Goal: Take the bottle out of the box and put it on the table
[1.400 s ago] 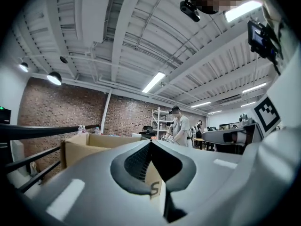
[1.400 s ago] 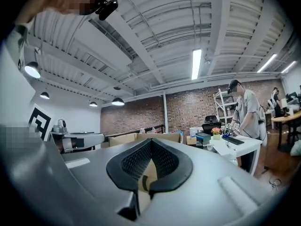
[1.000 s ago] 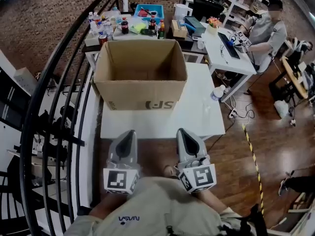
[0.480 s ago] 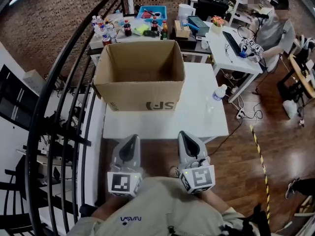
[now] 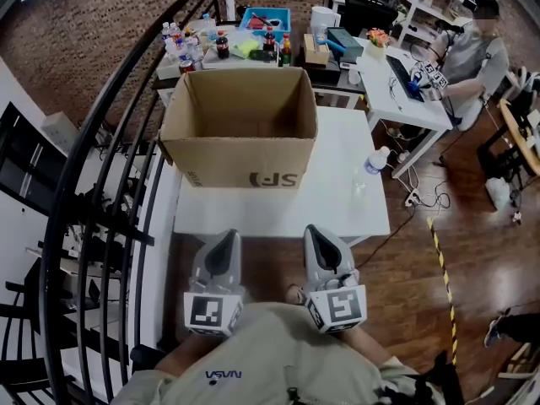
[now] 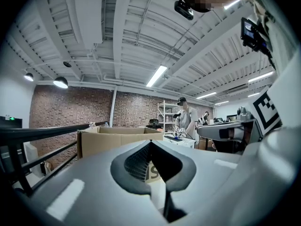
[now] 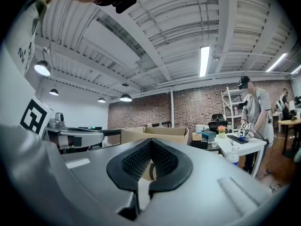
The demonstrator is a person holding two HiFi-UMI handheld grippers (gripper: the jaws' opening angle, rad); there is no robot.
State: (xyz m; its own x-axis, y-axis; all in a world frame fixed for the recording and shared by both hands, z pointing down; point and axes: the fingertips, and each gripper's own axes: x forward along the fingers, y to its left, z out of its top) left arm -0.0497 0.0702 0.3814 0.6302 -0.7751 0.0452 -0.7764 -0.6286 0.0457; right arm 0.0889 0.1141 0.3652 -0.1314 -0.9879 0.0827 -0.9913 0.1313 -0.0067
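Note:
An open cardboard box stands on the white table, towards its far left. What I can see of its inside is bare brown card; no bottle shows in it. A clear plastic bottle with a white cap stands at the table's right edge. My left gripper and right gripper are side by side close to my chest, just short of the table's near edge, both shut and empty. The left gripper view has the left gripper pointing level at the box. The right gripper points at the box, with the bottle at its right.
A black curved stair railing runs along the left. Behind the box, a cluttered table holds several drink bottles and a blue tray. A person sits at a white desk at the right. Striped tape marks the wooden floor.
The head view has shifted a little. Both grippers have drifted slightly and are still shut and empty. The box and the bottle have not moved.

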